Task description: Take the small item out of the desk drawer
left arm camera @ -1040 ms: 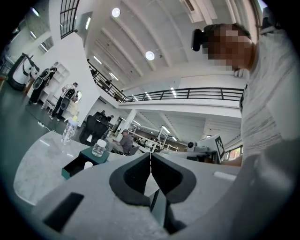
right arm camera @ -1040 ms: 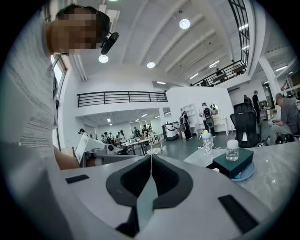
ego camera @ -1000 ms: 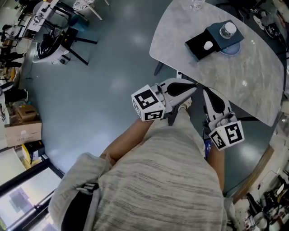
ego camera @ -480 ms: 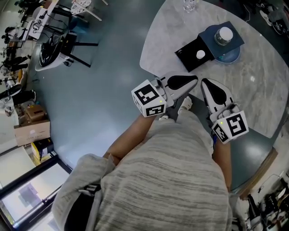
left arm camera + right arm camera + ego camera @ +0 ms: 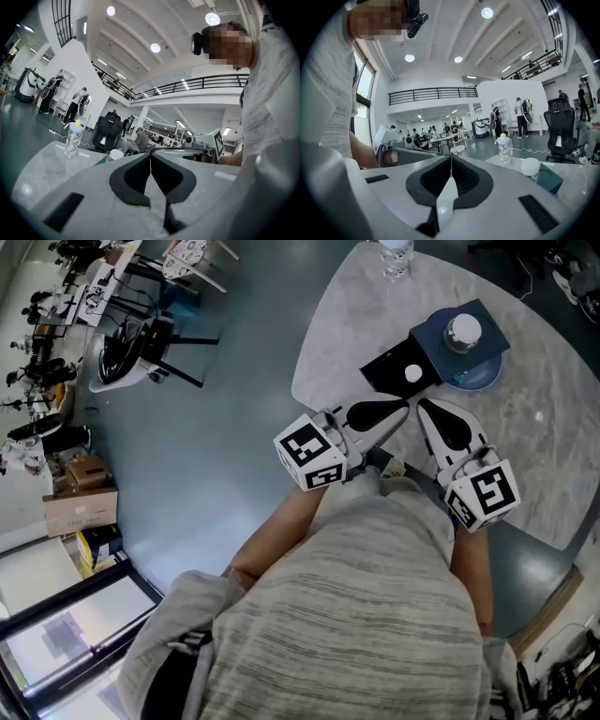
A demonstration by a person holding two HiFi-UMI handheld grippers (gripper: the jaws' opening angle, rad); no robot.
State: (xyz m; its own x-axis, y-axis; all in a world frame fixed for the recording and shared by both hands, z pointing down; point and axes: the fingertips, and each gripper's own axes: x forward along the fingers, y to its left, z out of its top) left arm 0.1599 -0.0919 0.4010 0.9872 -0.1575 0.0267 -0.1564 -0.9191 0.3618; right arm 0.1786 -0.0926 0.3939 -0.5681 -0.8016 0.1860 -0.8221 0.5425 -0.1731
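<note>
On the marble table (image 5: 525, 442) a dark blue box (image 5: 469, 320) has its black drawer (image 5: 386, 368) pulled out, and a small white round item (image 5: 412, 374) lies in it. A white-capped jar (image 5: 464, 331) stands on top of the box. My left gripper (image 5: 405, 409) is shut and empty, its tips just short of the drawer's near corner. Beside it my right gripper (image 5: 422, 407) is also shut and empty. The left gripper view shows its jaws pressed together (image 5: 151, 158), and the right gripper view shows the same (image 5: 451, 159); the blue box (image 5: 548, 180) is at the right there.
A clear patterned bottle (image 5: 394, 254) with a yellow top (image 5: 504, 147) stands at the table's far edge. On the floor at left are chair legs and a robot base (image 5: 127, 343), and a cardboard box (image 5: 82, 507). People stand in the hall behind.
Both grippers have moved forward over the table's near edge, closer to the open drawer. Both stayed shut.
</note>
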